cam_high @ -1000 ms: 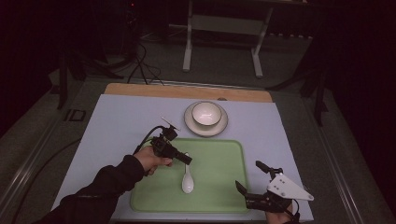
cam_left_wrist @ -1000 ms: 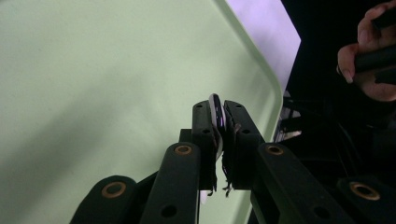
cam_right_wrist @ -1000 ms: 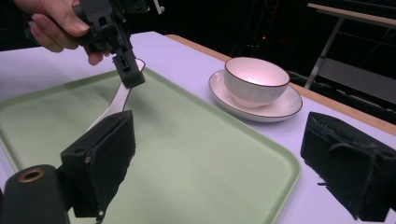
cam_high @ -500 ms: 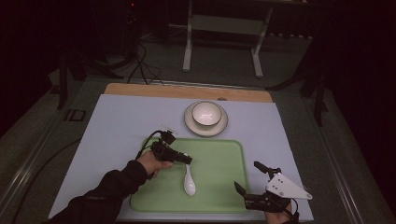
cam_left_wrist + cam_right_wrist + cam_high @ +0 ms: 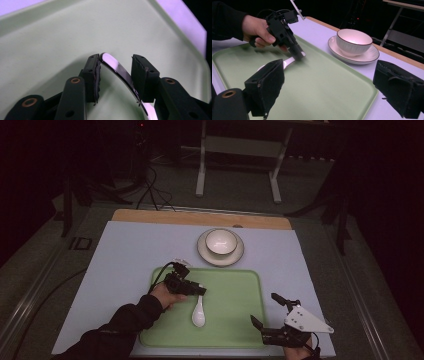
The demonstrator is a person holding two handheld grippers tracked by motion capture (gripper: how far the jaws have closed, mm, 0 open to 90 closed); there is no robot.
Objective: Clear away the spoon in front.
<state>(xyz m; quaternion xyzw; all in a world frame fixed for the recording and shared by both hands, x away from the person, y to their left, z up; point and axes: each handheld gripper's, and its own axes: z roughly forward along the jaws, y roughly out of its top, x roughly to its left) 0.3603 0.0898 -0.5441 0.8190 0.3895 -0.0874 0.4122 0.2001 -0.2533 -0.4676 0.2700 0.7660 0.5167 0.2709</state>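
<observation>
Between the left tool's (image 5: 199, 290) parted jaws lies the spoon (image 5: 199, 312) handle, touching one pad, not clamped, on the tray (image 5: 235, 290). Right tool (image 5: 272, 317) hovers apart, beside the tray corner. Bowl (image 5: 221, 241) stands beyond; spoon's lift seemingly remains.

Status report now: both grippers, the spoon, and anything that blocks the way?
Left gripper around spoon handle, jaws not closed on it. Right gripper open, off tray corner. Spoon lies on tray. Bowl on saucer beyond, nothing blocking.
</observation>
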